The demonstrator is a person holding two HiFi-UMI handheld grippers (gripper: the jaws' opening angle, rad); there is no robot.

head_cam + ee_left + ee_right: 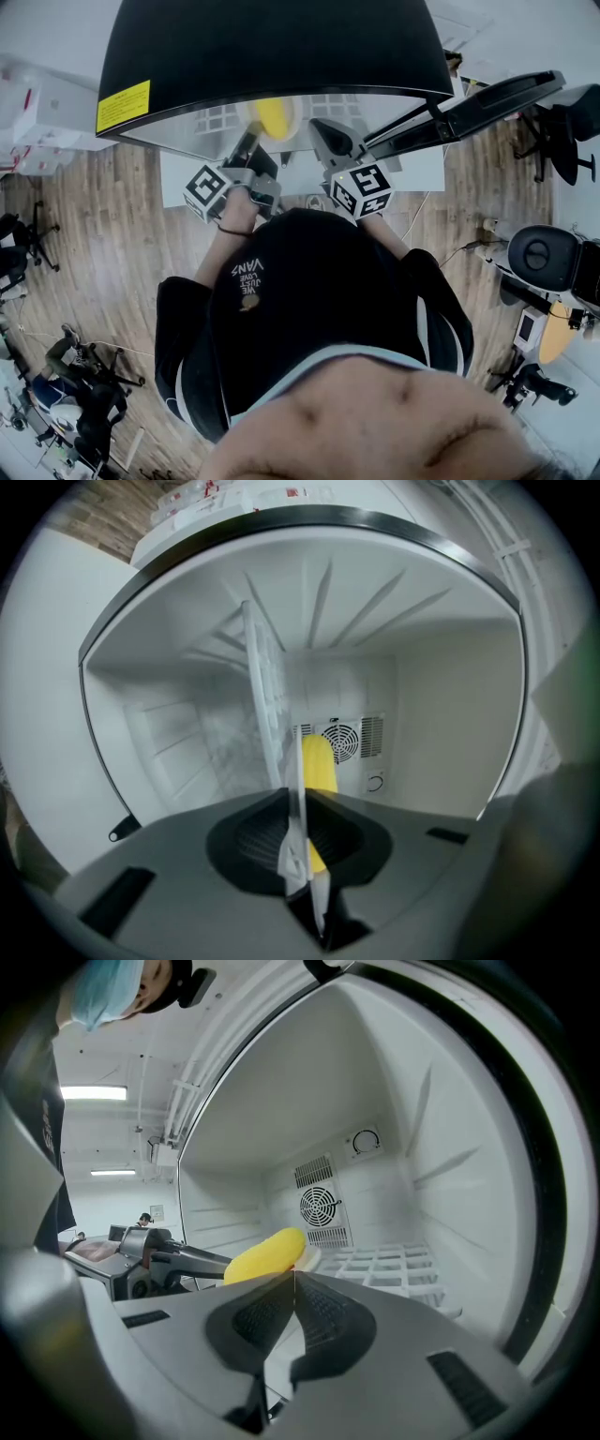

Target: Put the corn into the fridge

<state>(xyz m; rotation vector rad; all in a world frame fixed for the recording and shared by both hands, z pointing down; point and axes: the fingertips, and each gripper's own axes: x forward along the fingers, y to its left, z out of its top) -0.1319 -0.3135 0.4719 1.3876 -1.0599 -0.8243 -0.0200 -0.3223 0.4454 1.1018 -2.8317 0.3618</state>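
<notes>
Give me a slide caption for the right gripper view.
Left gripper holds the yellow corn inside the white fridge, by its wire shelf; right gripper shut, empty.

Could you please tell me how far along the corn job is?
Done: the fridge is open. In hand: the left gripper holds the corn inside it, over the shelf. Left: setting it down and letting go. The right gripper is shut, empty.

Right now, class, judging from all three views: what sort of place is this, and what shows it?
Probably a lab or office workroom, not a home kitchen: black office chairs stand on a wood-look floor, strip lights hang overhead, and the small fridge sits on a white table.
</notes>
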